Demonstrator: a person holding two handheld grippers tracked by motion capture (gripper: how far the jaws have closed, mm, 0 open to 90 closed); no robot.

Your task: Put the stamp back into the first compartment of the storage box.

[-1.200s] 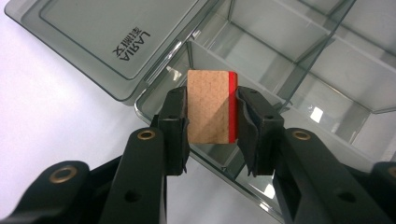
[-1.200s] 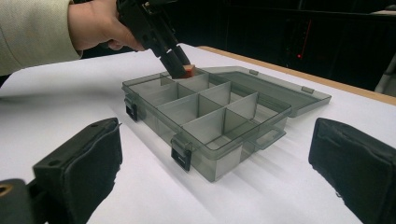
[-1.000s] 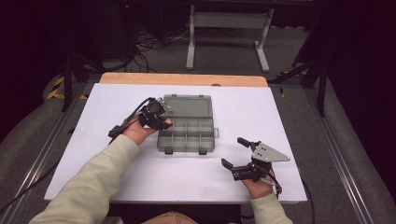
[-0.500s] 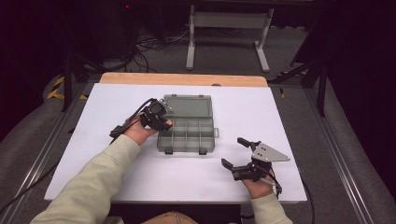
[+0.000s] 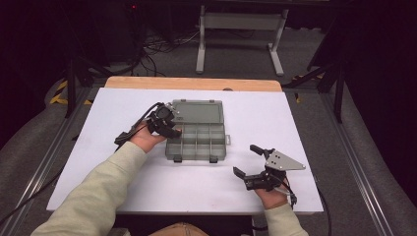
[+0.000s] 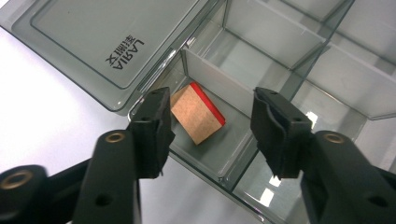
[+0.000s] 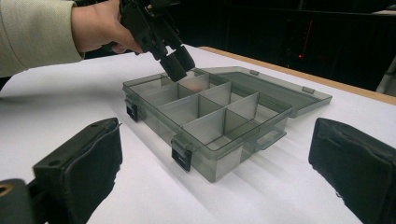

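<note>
L hand-held gripper [image 6: 208,126] hangs over the far-left corner compartment of the organizer box [image 5: 196,142], jaws pointing down into it. Jaws have just been opening and now stand partway apart, nothing pressed btwn the pads. A small brown block w/ a red edge [image 6: 196,112] lies tilted on the floor of that compartment, below and btwn the jaws, clear of both pads, leaning near the divider wall. In the right gripper view the same gripper [image 7: 180,63] dips its tips just inside the box's rim, the person's hand [image 7: 100,28] behind it.

Box is grey see-through plastic w/ dividers, lid [image 5: 196,110] folded flat open on the far side, two latches on the near wall. It sits about mid white desk [image 5: 314,128].

R hand-held gripper [image 5: 248,162] rests near the desk's front-right, well apart from the box, jaws wide and empty, pointed toward the box.
</note>
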